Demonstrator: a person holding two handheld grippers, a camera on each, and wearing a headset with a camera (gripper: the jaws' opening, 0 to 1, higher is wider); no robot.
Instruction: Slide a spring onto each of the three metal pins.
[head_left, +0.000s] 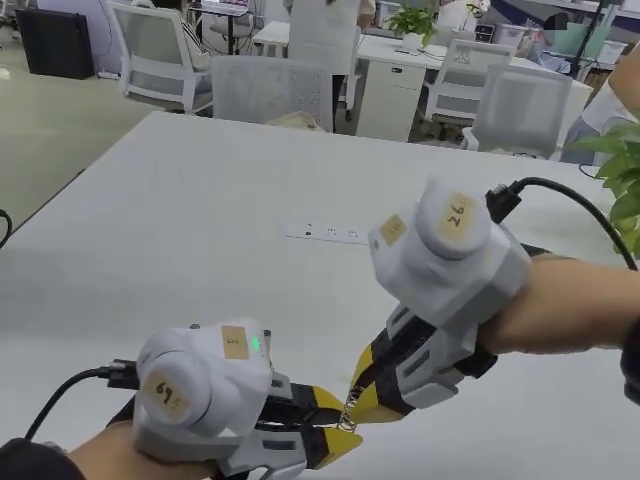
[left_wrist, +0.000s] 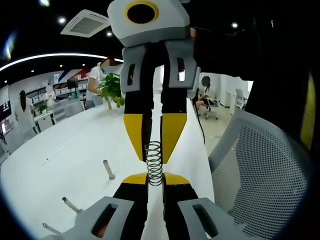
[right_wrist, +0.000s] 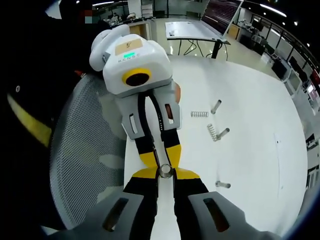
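- I am seeing the left gripper (left_wrist: 155, 179) clamping its jaws on the near end of one spring (left_wrist: 155, 162), which is held up off the table.
- I am reading the right gripper (right_wrist: 165, 176) as clenched too, pinching the far end of that same spring. In the right gripper view the coil is showing end-on between the yellow tips.
- In the head view the two grippers are meeting tip to tip low over the white table (head_left: 200, 250), close to the person. The spring is running tilted between them.
- I am counting three metal pins (right_wrist: 216, 106) (right_wrist: 223, 132) (right_wrist: 222, 185) standing bare on the table in a row, well apart from both grippers.
- Two loose springs (right_wrist: 199, 114) (right_wrist: 212, 131) are lying flat on the table. One is just beside the end pin and the other is against the middle pin; I cannot tell whether they are touching.
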